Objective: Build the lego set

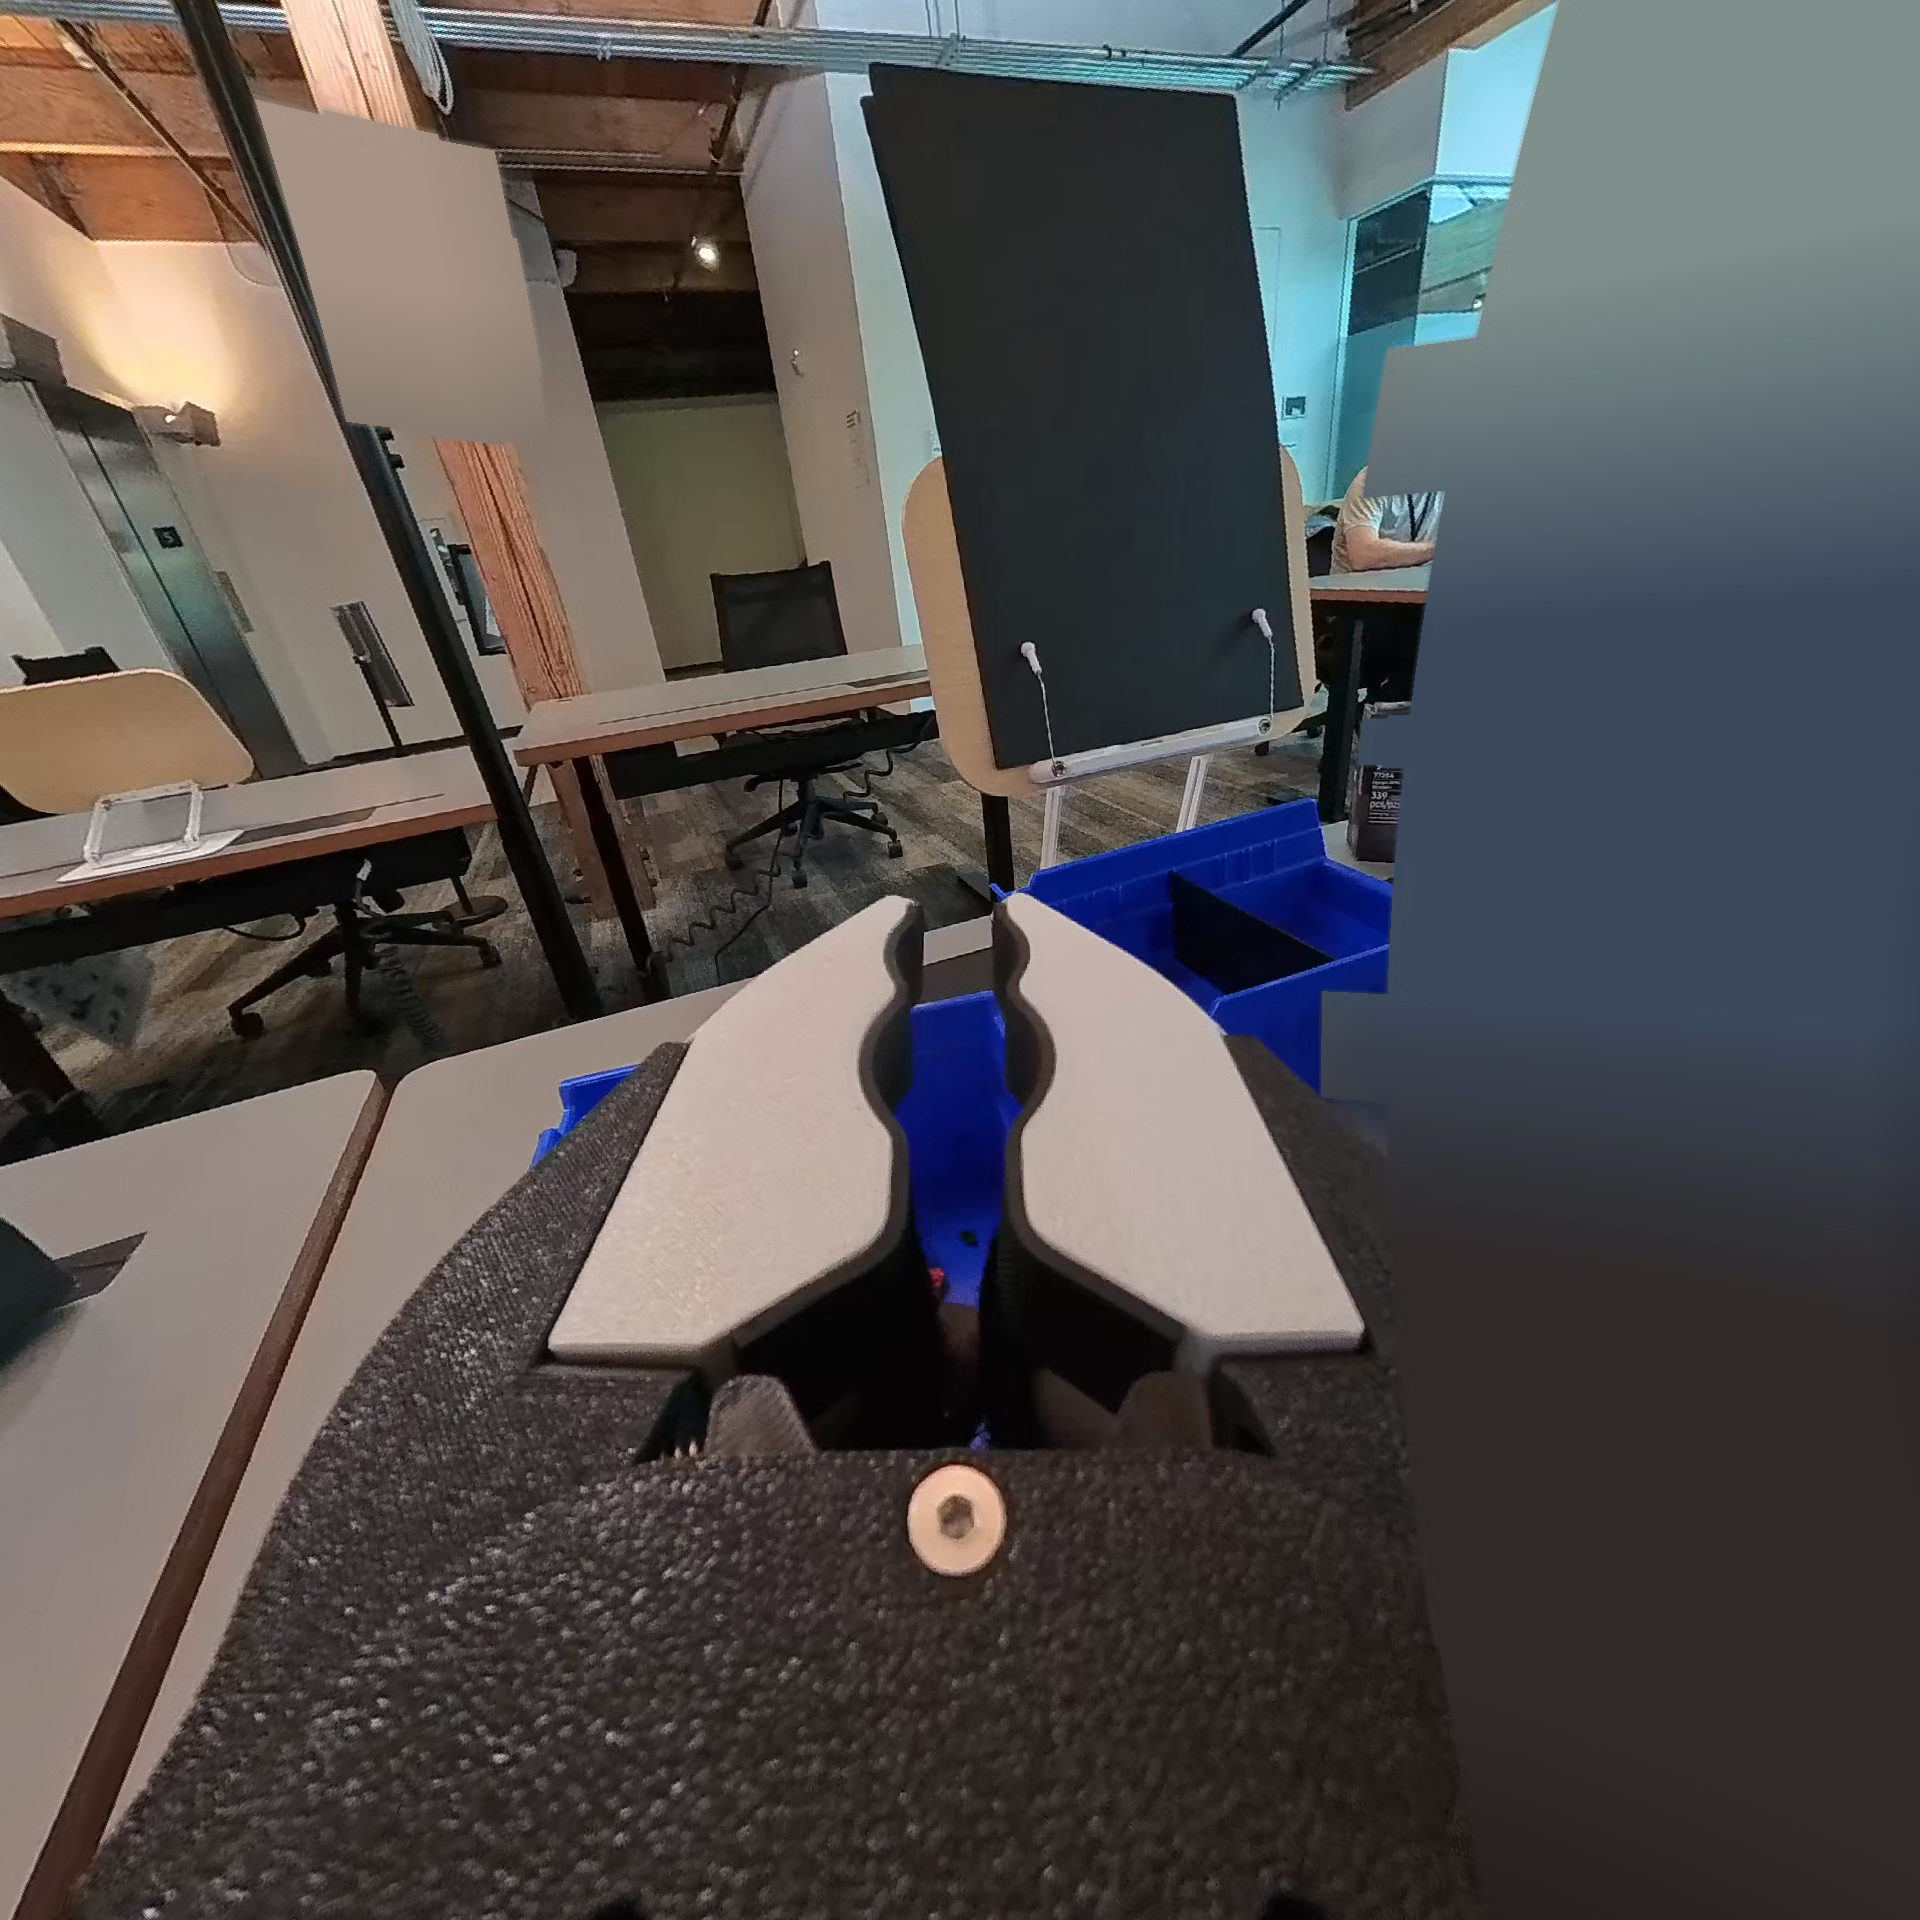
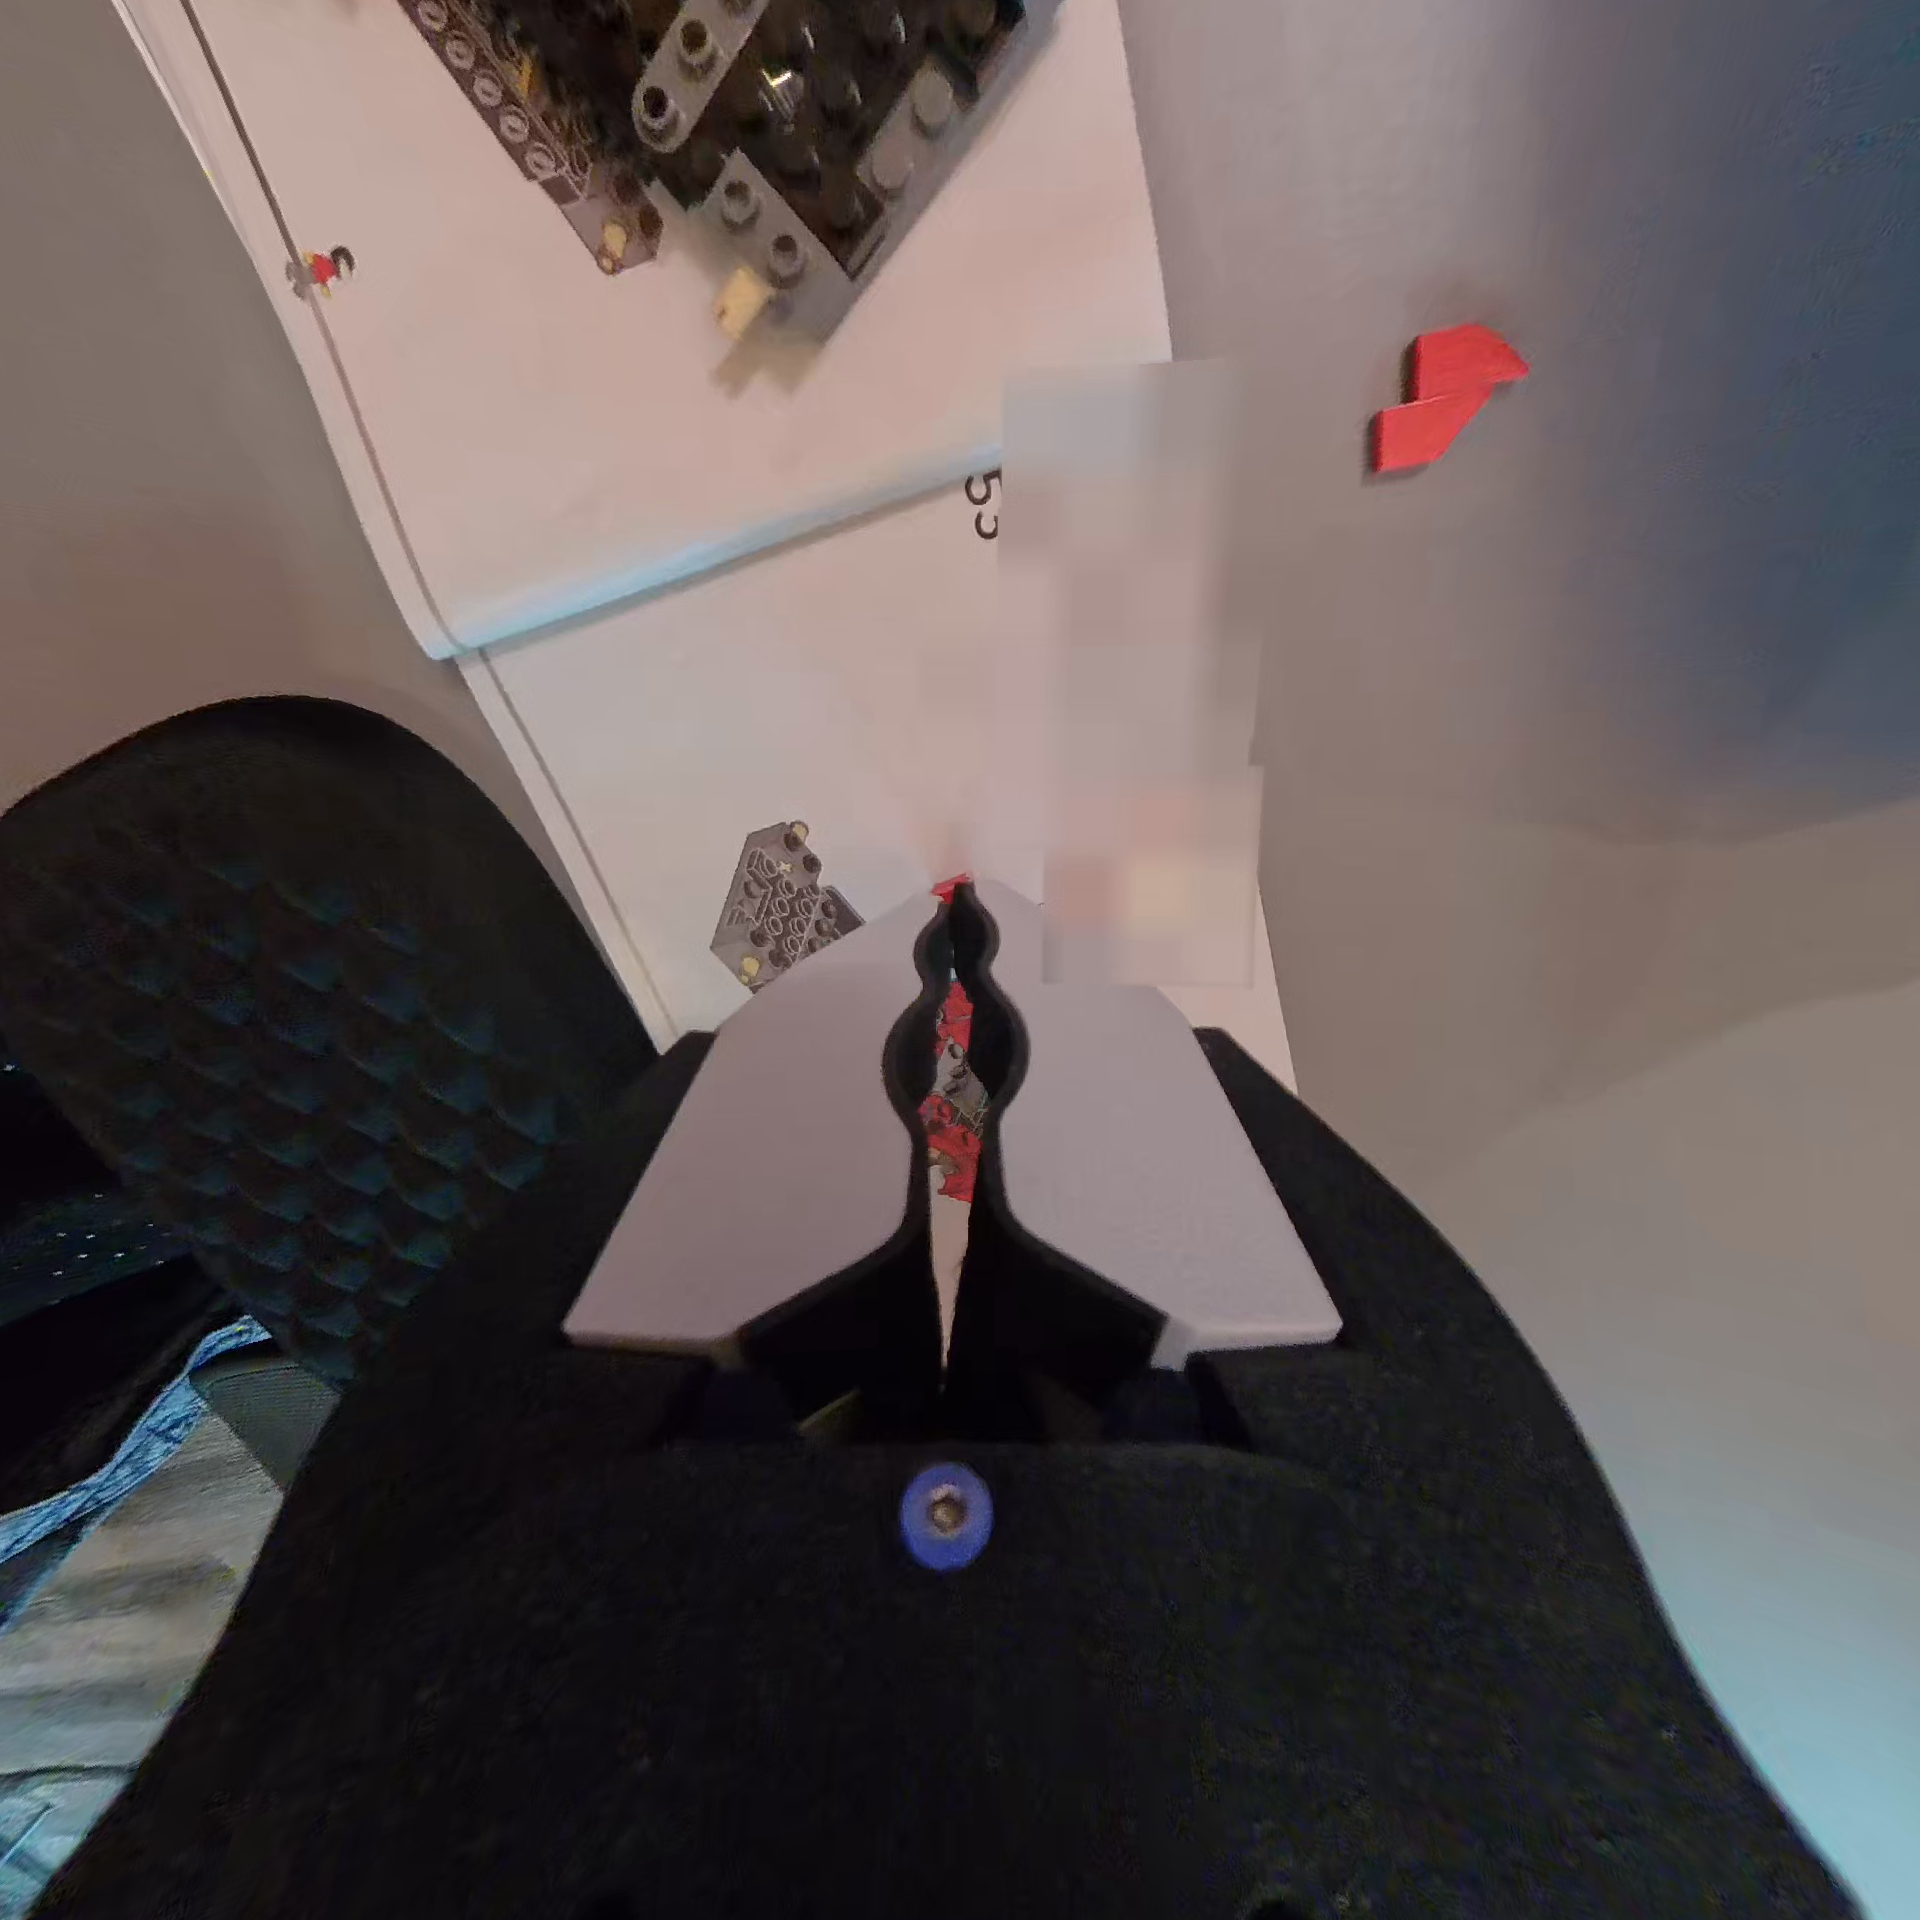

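Fingertips of the right gripper (image 2: 954,896) pinch a small red lego piece (image 2: 948,888) over the open white instruction booklet (image 2: 644,457); two red wedge bricks (image 2: 1446,407) lie far right. Left gripper (image 1: 958,914) hovers slightly parted above blue plastic bins (image 1: 1278,914), a black board on an easel (image 1: 1091,416) ahead.

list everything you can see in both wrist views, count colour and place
blue bins: two, blue, on the grey table past the left gripper; the far one has a black divider
black board: one, on a pale wooden stand behind the bins
grey tables: several, across the room
office chairs: at least two, black, at those tables
instruction booklet: one, white, open under the right gripper
red piece: one, on the grey table right of the booklet
small red piece: one, at the right gripper's tips
left gripper: grey fingers slightly apart, above the near bin
right gripper: grey fingers closed on the small red piece
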`<state>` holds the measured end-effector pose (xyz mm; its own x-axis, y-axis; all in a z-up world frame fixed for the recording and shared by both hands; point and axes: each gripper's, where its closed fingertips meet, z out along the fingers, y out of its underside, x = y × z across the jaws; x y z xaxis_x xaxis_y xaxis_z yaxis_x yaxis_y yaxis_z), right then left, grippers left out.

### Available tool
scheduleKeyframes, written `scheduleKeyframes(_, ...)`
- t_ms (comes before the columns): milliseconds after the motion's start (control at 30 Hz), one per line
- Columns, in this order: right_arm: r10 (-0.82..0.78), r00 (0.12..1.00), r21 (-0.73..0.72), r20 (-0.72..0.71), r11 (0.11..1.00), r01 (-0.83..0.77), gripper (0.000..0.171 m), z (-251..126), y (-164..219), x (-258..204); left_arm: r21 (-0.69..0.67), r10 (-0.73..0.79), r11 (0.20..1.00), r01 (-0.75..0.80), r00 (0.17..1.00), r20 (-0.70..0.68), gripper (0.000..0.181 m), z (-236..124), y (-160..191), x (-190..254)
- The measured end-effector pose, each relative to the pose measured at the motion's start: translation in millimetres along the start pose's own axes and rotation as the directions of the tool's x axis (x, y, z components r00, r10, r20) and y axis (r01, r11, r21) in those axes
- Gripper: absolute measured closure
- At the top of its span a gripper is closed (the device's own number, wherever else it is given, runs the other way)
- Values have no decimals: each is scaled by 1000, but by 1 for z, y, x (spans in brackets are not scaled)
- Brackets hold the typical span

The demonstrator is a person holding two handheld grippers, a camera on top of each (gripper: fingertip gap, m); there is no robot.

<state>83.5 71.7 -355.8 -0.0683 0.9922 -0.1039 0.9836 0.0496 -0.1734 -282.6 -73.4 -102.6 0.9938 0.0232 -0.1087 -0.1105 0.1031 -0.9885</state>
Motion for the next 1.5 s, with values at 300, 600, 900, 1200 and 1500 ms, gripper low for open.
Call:
scheduleKeyframes(300, 62, 997, -58, 55, 997, -58, 171, 0, 1, 0, -9, 1, 1000, -1, 1000, -6, 170, 2, 3, 0)
scheduleKeyframes(600, 82, 996, -77, 28, 994, -79, 171, 1, 0, 0, -28, 7, 1000, -8, 1000, -21, 170, 9, 8, 4)
scheduleKeyframes(900, -7, 1000, 62, -2, 998, 7, 161, -10, -3, 2, 5, 18, 1000, -18, 1000, -22, 170, 1, -4, 9)
scheduleKeyframes(1200, -168, 985, 24, -31, 985, 169, 156, -5, 8, -3, 7, 49, 999, -49, 998, -25, 169, 1, -9, 17)
scheduleKeyframes(1500, -245, 969, -5, -27, 970, 245, 162, 6, 4, 4, 2, 60, 998, -60, 998, -29, 169, 2, -7, 18)
